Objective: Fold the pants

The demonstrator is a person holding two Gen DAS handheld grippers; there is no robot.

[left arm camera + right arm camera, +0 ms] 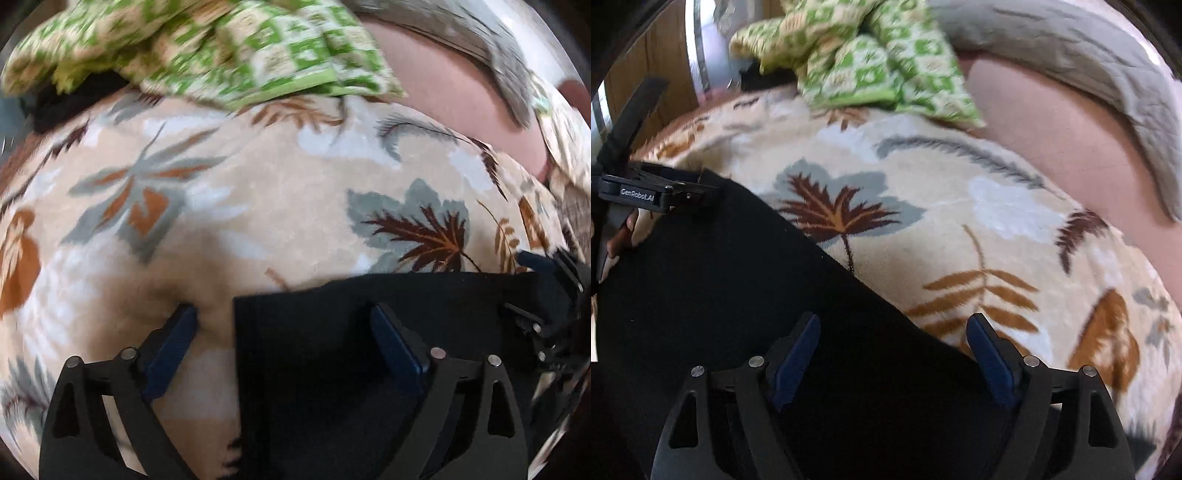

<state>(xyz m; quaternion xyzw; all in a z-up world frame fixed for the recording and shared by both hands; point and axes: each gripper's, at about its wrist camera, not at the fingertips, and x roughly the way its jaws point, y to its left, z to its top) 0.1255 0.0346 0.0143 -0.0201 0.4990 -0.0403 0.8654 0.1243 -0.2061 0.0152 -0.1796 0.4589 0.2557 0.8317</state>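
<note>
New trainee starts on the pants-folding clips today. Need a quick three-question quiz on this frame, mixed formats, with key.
1. True or false: the right gripper is clamped on the black pants.
2. Multiple choice: what do the black pants lie on? A) a bare wooden table B) a leaf-patterned blanket C) a tiled floor
3. Fill in: the crumpled cloth at the far edge of the blanket is checked in cream and ____.

Key
1. False. Its jaws stand open above the pants, pads pressing on nothing; the left gripper is open too.
2. B
3. green
</note>
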